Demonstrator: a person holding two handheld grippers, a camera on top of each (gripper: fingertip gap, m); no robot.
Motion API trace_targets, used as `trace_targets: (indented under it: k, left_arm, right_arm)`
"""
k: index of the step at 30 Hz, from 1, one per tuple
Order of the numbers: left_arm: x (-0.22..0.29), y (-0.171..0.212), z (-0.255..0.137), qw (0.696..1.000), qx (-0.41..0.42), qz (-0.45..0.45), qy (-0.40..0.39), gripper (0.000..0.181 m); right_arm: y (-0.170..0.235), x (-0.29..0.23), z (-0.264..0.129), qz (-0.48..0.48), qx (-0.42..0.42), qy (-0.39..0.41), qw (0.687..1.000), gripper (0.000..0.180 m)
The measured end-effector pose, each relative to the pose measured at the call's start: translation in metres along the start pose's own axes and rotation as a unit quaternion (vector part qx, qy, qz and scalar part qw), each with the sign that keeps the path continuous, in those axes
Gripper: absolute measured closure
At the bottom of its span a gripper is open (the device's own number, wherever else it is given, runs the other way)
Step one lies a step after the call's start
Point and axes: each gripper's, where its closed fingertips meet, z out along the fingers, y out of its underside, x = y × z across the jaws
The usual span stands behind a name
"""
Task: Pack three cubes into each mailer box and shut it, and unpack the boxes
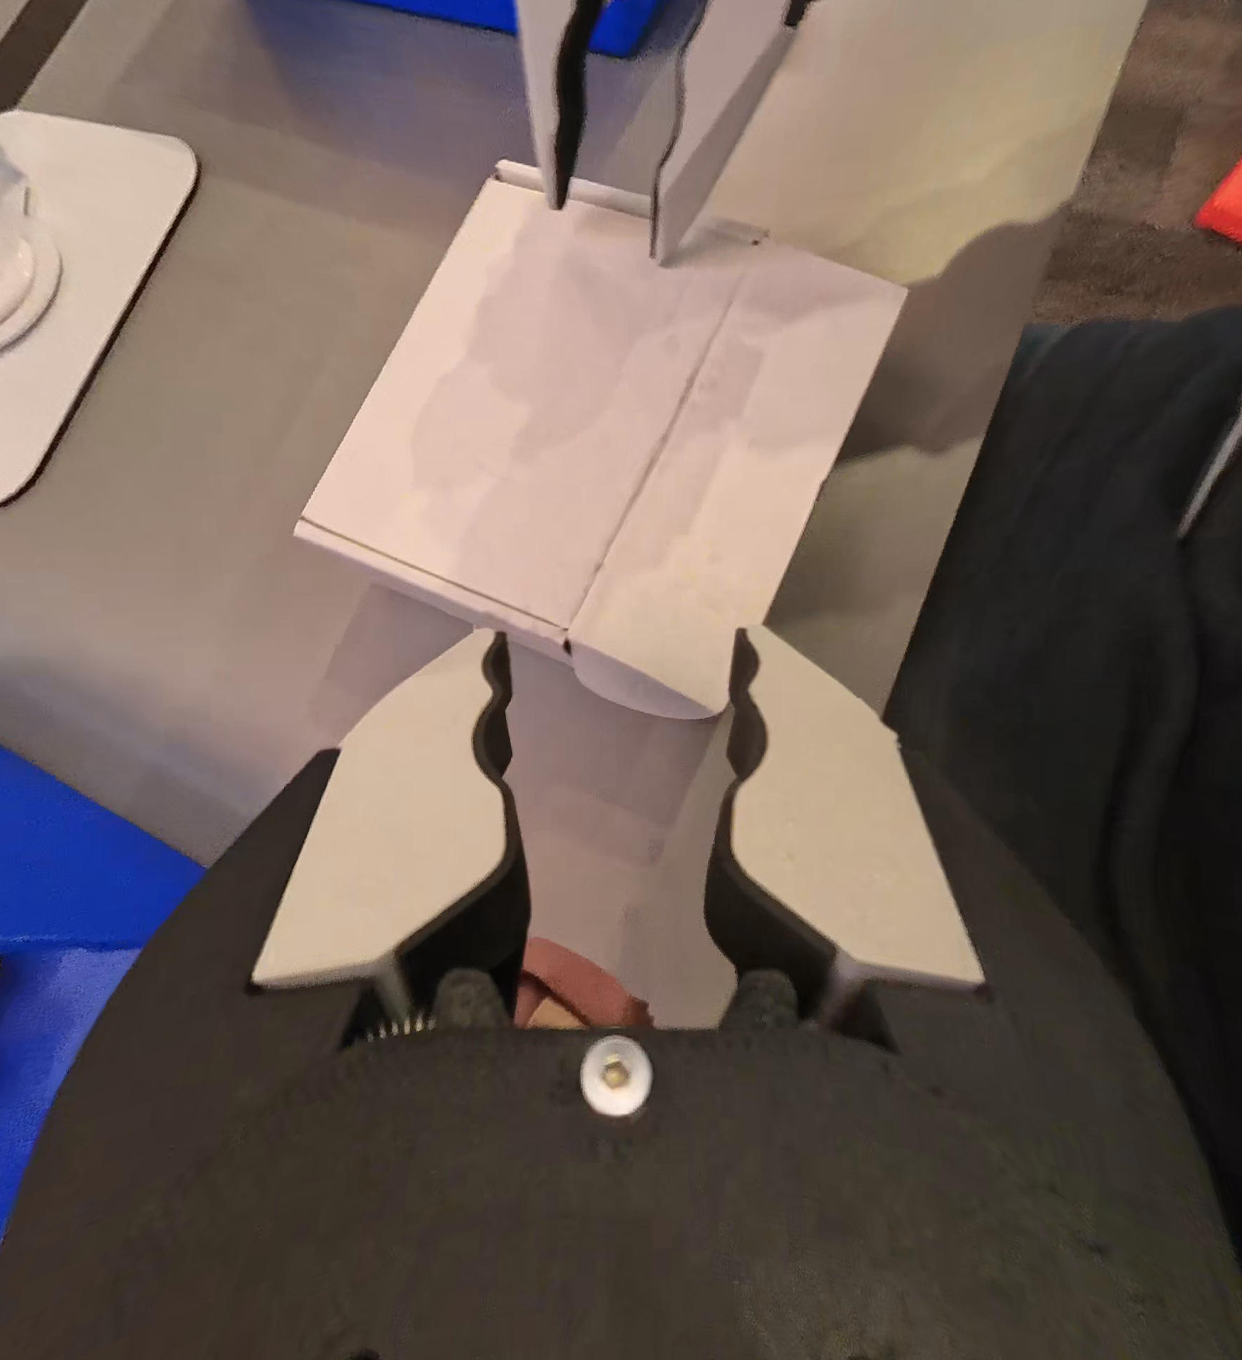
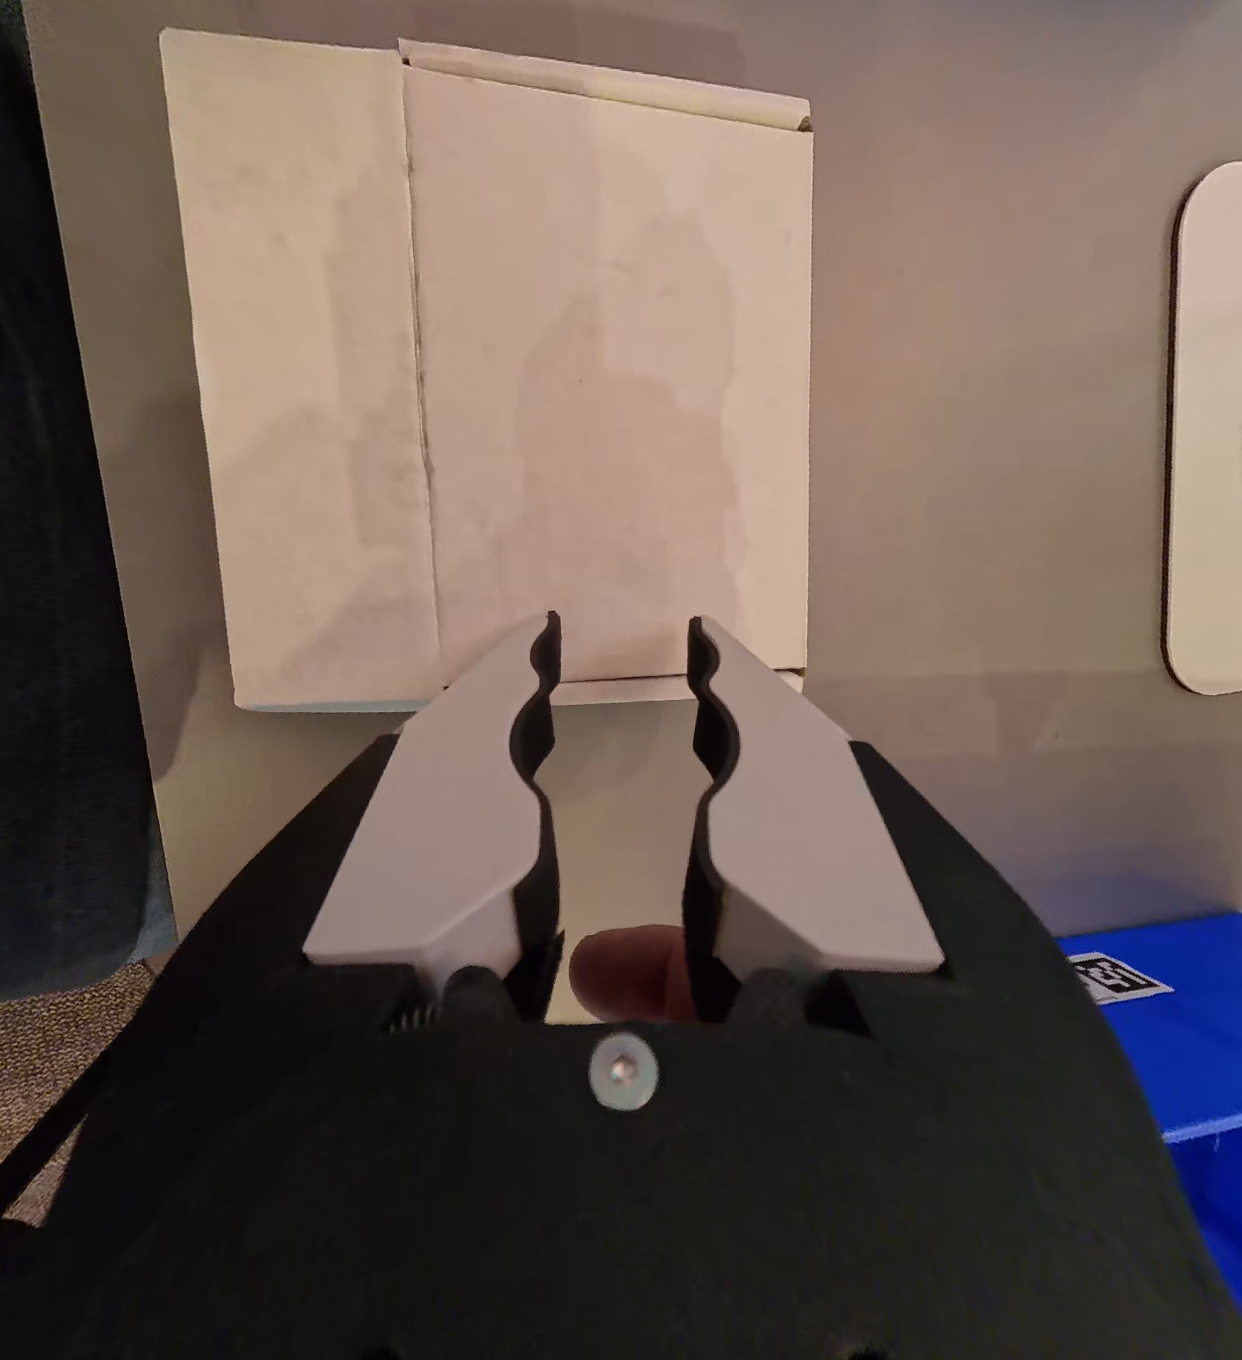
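The white mailer box (image 2: 529, 368) lies flat on the grey tabletop (image 2: 971, 368), close to the edge where a person in dark clothing (image 1: 1118, 662) sits. Its lid is down, but the front flap (image 1: 676, 574) juts out over that edge side, not tucked in.

It looks like thin corrugated card: light, stiff across the flat panels, easy to crease at the folds and apt to slide on the smooth tabletop if pushed from 1 side only. The flap's free edge seems the best hold for a pinch, with the other gripper steadying the lid from above.

The left gripper (image 1: 621, 647) is moderately open and empty, its tips just short of the flap's rounded corner. The right gripper (image 2: 625, 622) is also parted and empty, tips hovering over the lid's opposite end; whether they touch the card I cannot tell. No cubes show. A white stand base (image 1: 51, 294) and a blue bin (image 2: 1229, 1030) sit nearby.
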Motion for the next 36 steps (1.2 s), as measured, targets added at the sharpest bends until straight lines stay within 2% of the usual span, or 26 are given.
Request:
trace_targets:
  k: [7, 11, 14, 18, 22, 27, 36]
  left_arm:
    - [-0.007, 0.015, 0.031, 0.997, -0.009, -0.08, 0.005, 0.125]
    - [-0.022, 0.015, 0.033, 0.994, -0.004, -0.105, -0.007, 0.124]
    - [-0.024, 0.015, 0.033, 0.994, -0.003, -0.108, -0.015, 0.123]
    - [-0.025, 0.016, 0.032, 0.993, -0.005, -0.113, -0.017, 0.121]
    - [-0.024, 0.018, 0.031, 0.989, -0.003, -0.147, 0.0, 0.122]
    - [-0.014, 0.019, 0.037, 0.986, -0.006, -0.165, 0.017, 0.122]
    - [-0.019, 0.021, 0.037, 0.984, -0.004, -0.177, 0.013, 0.122]
  right_arm:
    - [-0.004, 0.005, 0.002, 0.017, 0.029, 0.027, 0.999, 0.15]
    - [-0.007, 0.019, 0.003, 0.038, 0.047, 0.075, 0.995, 0.143]
    - [0.001, 0.021, -0.006, 0.089, 0.048, 0.103, 0.99, 0.138]
    - [0.01, -0.019, -0.016, 0.181, 0.063, 0.043, 0.98, 0.134]
    - [0.008, -0.06, -0.008, 0.249, 0.08, -0.017, 0.965, 0.127]
    - [0.013, -0.063, 0.021, 0.274, 0.057, -0.008, 0.96, 0.133]
    - [0.007, -0.061, 0.022, 0.305, 0.087, -0.042, 0.948, 0.136]
